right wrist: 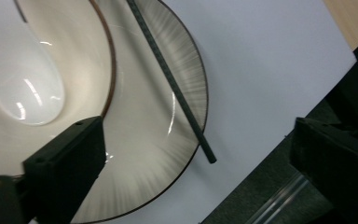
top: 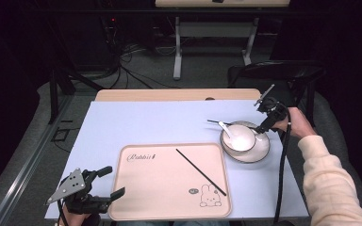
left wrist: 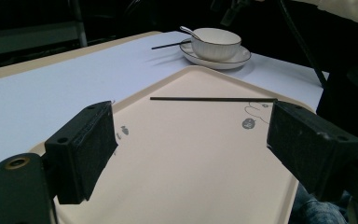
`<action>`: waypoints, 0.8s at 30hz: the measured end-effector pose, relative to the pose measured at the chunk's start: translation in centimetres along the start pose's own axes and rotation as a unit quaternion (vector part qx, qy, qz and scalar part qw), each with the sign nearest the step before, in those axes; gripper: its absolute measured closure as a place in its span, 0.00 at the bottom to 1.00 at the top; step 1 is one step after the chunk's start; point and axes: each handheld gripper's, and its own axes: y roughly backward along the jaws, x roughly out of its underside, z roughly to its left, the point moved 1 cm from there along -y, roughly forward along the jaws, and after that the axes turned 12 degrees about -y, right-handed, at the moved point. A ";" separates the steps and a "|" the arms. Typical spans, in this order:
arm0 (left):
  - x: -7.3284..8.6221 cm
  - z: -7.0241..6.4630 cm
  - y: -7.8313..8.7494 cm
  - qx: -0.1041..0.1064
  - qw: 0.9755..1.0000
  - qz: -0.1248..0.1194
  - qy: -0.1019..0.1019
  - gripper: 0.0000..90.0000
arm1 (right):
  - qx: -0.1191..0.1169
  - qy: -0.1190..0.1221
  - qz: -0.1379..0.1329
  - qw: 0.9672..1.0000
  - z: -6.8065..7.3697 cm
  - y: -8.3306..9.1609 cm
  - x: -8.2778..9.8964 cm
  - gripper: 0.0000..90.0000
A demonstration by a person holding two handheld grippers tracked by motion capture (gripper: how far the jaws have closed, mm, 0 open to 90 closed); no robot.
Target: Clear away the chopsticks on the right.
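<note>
- Chopsticks lay apart in the high view: one black chopstick slanted across the pink tray, the other chopstick on the plate behind the bowl. Our right gripper hovered beside that plate; the left gripper stood wide at the tray's corner.
- Left gripper view: the tray chopstick lay crosswise beyond our spread, empty jaws.
- Right gripper view: the plate's chopstick, thin, dark and ridged, ran diagonally between our wide jaws, untouched, its tip over the rim.

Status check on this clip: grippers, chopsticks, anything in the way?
Right gripper open above chopstick on plate. Left gripper open, idle by tray. Second chopstick on tray. Bowl close by.
</note>
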 end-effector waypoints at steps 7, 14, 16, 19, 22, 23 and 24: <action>0.0 0.0 0.0 0.001 1.000 0.000 -0.001 0.17 | 0.013 0.032 0.001 0.999 0.0 -2.0 -1.1 0.25; 0.0 0.0 -0.1 0.004 1.000 0.002 -0.003 0.17 | 0.021 0.049 0.003 0.999 0.1 -4.1 -1.7 0.40; 0.0 0.0 0.0 0.002 1.000 0.000 -0.001 0.17 | 0.019 0.055 -0.002 0.998 0.2 -4.6 -1.9 0.47; 0.0 0.0 0.0 0.001 1.000 0.001 -0.001 0.17 | 0.014 0.066 0.001 0.998 0.2 -5.2 -1.9 0.56; 0.0 0.0 0.0 0.009 1.000 0.002 -0.003 0.17 | 0.008 0.072 0.010 0.997 0.2 -5.5 -2.0 0.61; 0.0 0.0 0.0 0.003 1.000 0.001 -0.001 0.17 | 0.010 0.078 0.015 0.997 0.1 -5.5 -2.0 0.63; 0.0 0.0 0.0 0.002 1.000 0.002 -0.002 0.17 | 0.004 0.078 0.016 0.997 0.2 -5.6 -2.0 0.65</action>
